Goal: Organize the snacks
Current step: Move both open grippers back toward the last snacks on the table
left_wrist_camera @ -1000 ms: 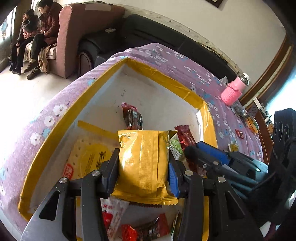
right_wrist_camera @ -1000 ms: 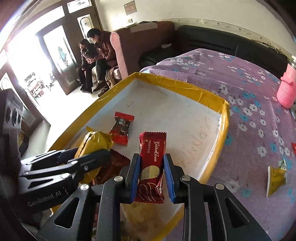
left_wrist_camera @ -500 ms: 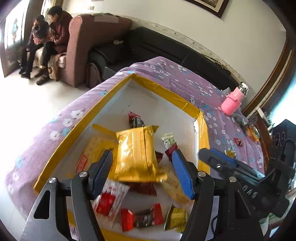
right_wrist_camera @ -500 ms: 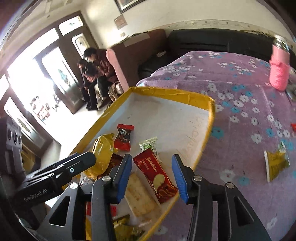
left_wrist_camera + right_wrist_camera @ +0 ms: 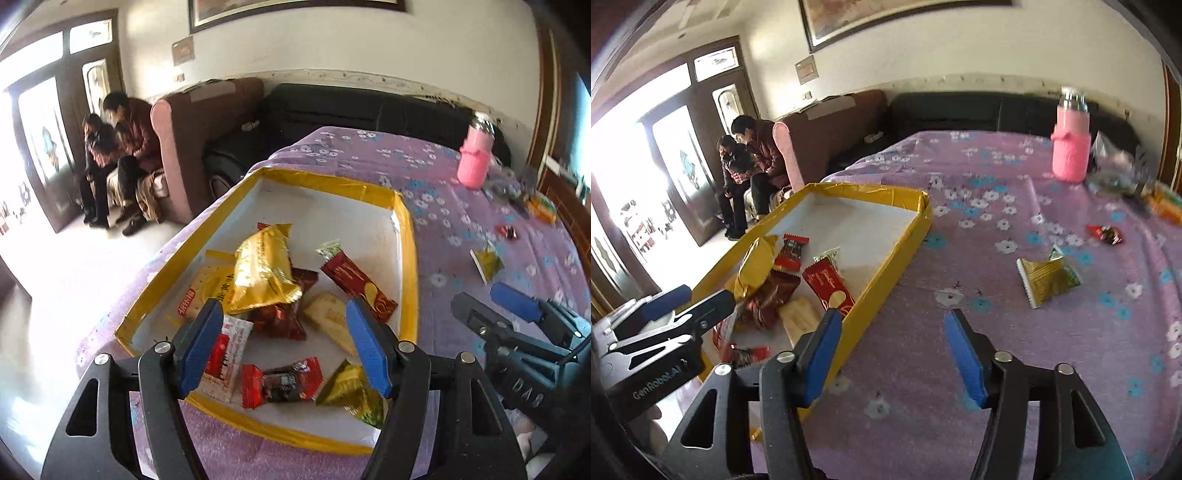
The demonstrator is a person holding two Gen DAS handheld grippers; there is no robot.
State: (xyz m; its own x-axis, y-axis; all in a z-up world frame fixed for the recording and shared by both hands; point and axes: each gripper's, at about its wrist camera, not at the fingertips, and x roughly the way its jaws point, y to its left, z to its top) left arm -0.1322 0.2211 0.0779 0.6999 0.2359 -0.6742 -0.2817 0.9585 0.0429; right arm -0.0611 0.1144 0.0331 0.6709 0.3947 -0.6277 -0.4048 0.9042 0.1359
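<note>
A yellow-rimmed white tray (image 5: pixel 406 240) holds several snacks: a gold packet (image 5: pixel 264 269) and a long red wafer pack (image 5: pixel 356 282) lie among them. My left gripper (image 5: pixel 286 347) is open and empty above the tray's near end. My right gripper (image 5: pixel 894 354) is open and empty over the purple cloth, just right of the tray (image 5: pixel 905 236). Loose on the cloth are a gold-green packet (image 5: pixel 1047 278) and a small red candy (image 5: pixel 1106 233). The right gripper also shows in the left wrist view (image 5: pixel 491 306).
A pink-sleeved bottle (image 5: pixel 1070 147) stands at the far right of the flowered purple tablecloth (image 5: pixel 997 332), with more packets (image 5: pixel 1161 201) by it. A black sofa (image 5: pixel 351 110) and an armchair with two seated people (image 5: pixel 118 158) lie beyond the table.
Both grippers opened and let go: the gold packet and the red wafer pack now lie in the tray. Both grippers pulled back and up; the right one swung right over the cloth.
</note>
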